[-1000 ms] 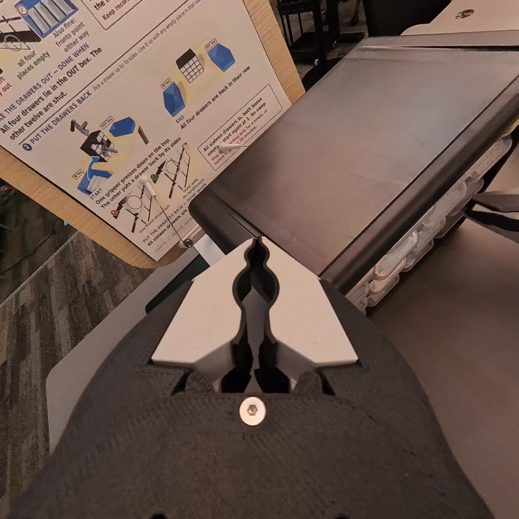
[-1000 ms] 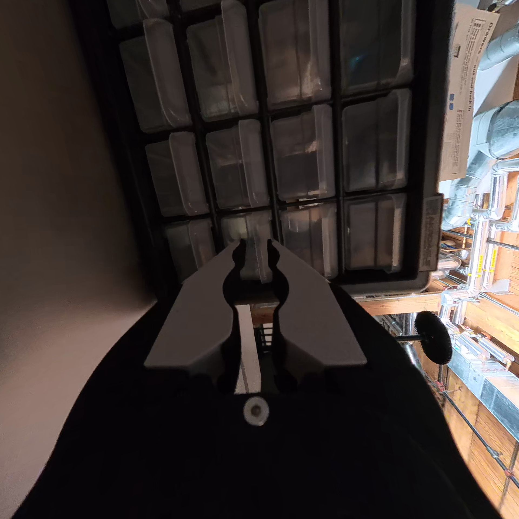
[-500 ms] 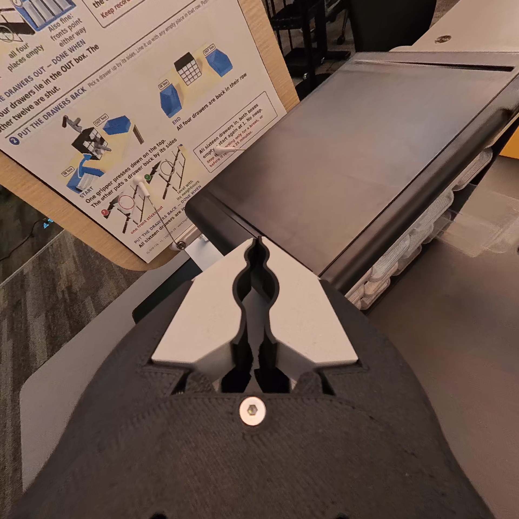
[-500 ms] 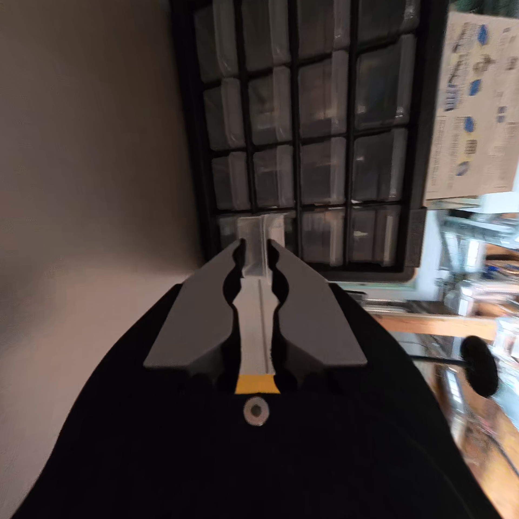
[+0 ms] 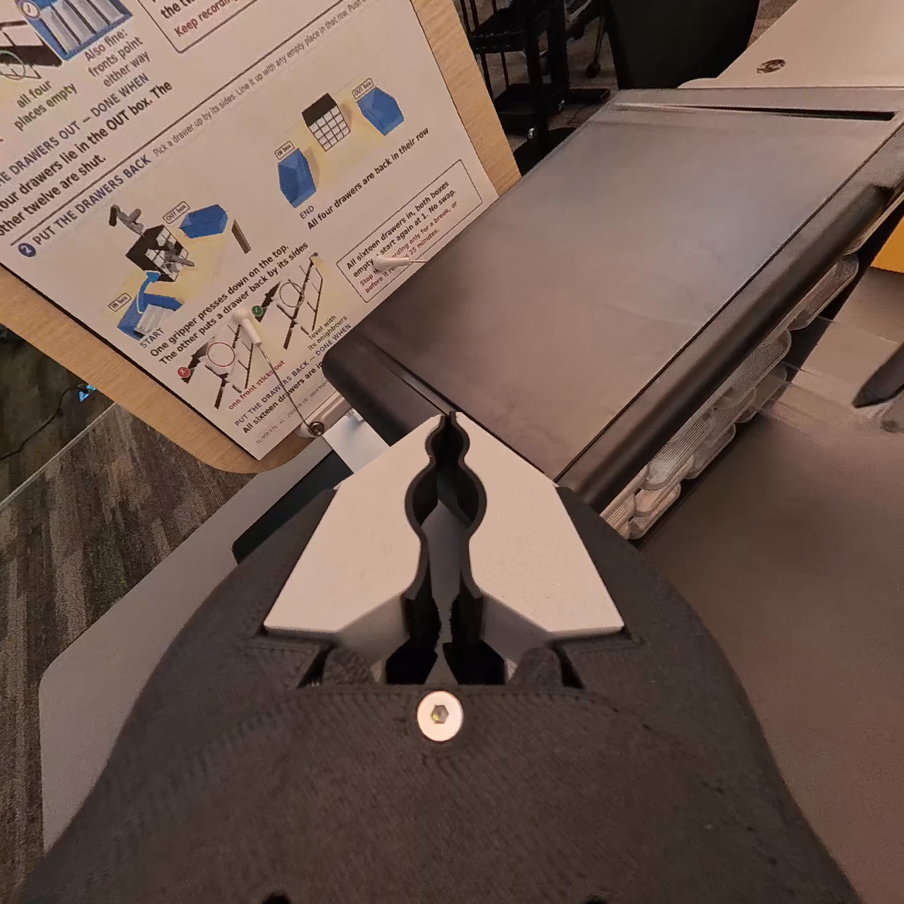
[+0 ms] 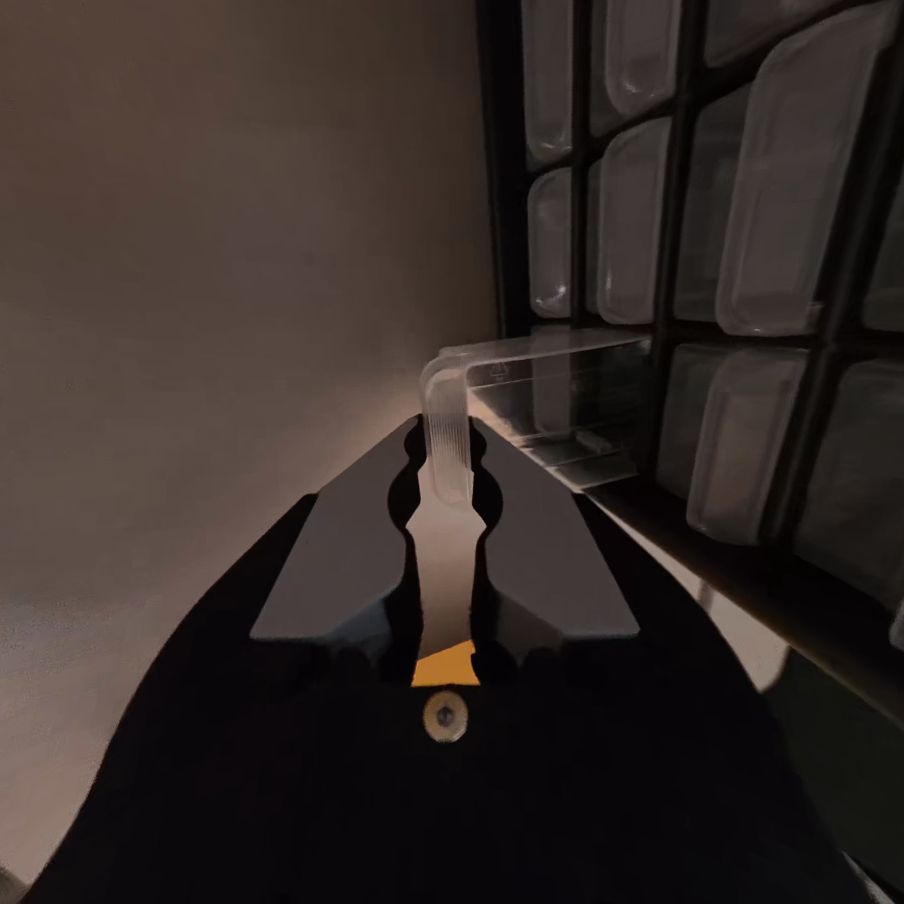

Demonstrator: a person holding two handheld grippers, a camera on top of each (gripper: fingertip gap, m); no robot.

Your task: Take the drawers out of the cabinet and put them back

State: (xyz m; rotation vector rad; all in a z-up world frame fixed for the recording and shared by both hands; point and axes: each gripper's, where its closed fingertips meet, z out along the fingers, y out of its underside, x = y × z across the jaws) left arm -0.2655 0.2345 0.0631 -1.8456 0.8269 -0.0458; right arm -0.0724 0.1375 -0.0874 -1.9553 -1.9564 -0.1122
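Note:
The black cabinet [image 5: 611, 274] stands on the table, its flat top facing my left gripper [image 5: 450, 420], which is shut and empty, resting at the cabinet's near top corner. Clear drawer fronts [image 5: 709, 430] show along its right side. In the right wrist view the cabinet [image 6: 577, 318] fills the right with rows of clear drawers [image 6: 631, 220]. My right gripper [image 6: 447, 430] is shut on the handle of one clear drawer [image 6: 548, 391], which sticks well out of its slot in the column nearest the table.
An instruction poster on a wooden board [image 5: 220, 195] stands behind the cabinet on the left. Grey carpet floor [image 5: 73, 489] lies beyond the table edge. The tip of my other gripper [image 5: 880, 386] shows at the right. An orange patch [image 6: 445, 667] shows between my right fingers. My hands' fingertips stand some 25 cm from each other. To reach the black cabinet [image 5: 611, 274] in a straight line is about 9 cm for my left fingers, about 20 cm for my right.
My right gripper has pulled the clear drawer out of the cabinet and swung round to its side. The left gripper has stayed shut on the cabinet's top corner.

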